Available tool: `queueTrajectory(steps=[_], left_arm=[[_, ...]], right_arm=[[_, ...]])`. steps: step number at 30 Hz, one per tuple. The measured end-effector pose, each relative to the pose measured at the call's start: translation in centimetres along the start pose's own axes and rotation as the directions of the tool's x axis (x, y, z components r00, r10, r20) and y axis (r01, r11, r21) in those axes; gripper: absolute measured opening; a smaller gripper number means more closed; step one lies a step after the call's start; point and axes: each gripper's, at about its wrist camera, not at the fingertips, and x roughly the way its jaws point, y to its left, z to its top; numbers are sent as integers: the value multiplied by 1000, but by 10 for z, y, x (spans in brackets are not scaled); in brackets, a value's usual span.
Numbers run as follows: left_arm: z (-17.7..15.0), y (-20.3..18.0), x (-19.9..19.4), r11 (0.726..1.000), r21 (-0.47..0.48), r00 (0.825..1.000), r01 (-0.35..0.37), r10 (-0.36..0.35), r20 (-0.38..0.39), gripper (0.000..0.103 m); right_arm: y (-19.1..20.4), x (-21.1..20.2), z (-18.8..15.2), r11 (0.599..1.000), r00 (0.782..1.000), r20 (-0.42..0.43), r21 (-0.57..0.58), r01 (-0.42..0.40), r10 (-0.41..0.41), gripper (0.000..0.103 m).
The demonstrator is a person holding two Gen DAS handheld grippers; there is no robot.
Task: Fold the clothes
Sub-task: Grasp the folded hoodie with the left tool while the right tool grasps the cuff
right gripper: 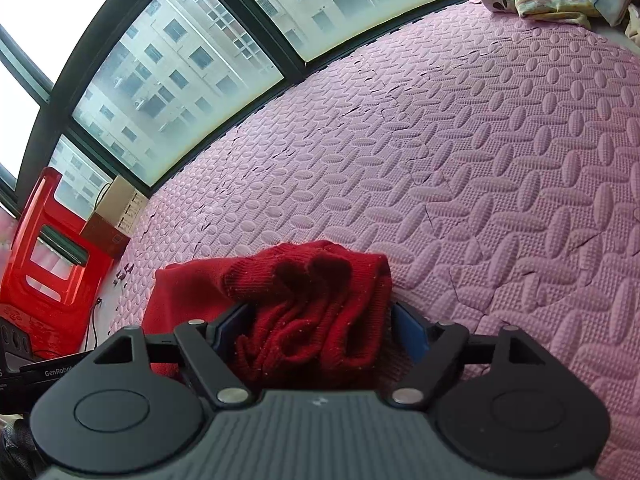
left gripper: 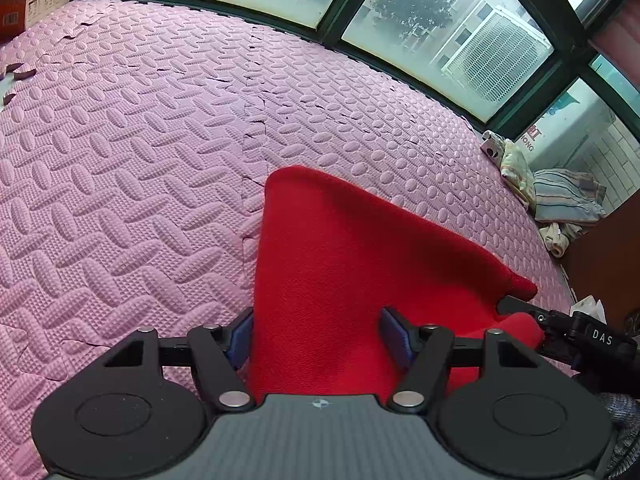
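**Both grippers at the red garment, jaws apart**

Nearest the left gripper [left gripper: 318,334], the red garment [left gripper: 344,264] runs straight up between its blue pads [left gripper: 241,338]. The jaws stand spread; cloth fills the gap, but whether the pads press on it I cannot tell. The flat panel narrows away ahead to a rounded corner lying on the pink mat [left gripper: 132,168]. To this gripper's right, the tip of the right gripper [left gripper: 520,306] meets the garment's other edge.

At the right gripper [right gripper: 312,328], bunched ribbed knit [right gripper: 308,312] sits between wide-set jaws, with the right pad showing bare blue beside it, so this looks like loose contact, not a firm pinch. Flat cloth spreads out to the left beyond the bunch.

Farther off, other clothes [left gripper: 568,196] lie heaped by the window [left gripper: 460,32].

This seems an early step: taking hold of two points before spreading or folding. Next, both jaws need to close firmly on cloth, then lift together and keep the edge taut, so the knit does not slip or bunch further.
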Motion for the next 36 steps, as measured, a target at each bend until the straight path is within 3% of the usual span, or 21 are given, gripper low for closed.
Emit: queueTrajectory(steps=[4, 7, 11, 14, 26, 36], left_arm=[[-1, 1, 0, 1000, 2, 1000, 3, -3, 9, 67], [-1, 2, -2, 1000, -3, 1000, 22, -22, 17, 52], [1, -1, -9, 999, 15, 998, 47, -47, 34, 34], [5, -7, -18, 998, 30, 997, 63, -64, 53, 28], [44, -66, -33, 987, 127, 987, 102, -117, 114, 26], [84, -132, 9, 976, 186, 987, 111, -130, 93, 26]], right_arm=[[2, 0, 1, 1000, 1000, -10, 11, -18, 18, 69], [2, -2, 0, 999, 999, -10, 28, -41, 42, 53], [5, -7, -1, 999, 999, 6, 26, -47, 47, 46], [6, -15, 0, 997, 997, 28, 30, -70, 69, 38], [4, -64, 39, 996, 980, 177, -10, -93, 93, 34], [-28, -85, 100, 999, 969, 244, -16, -36, 39, 33]])
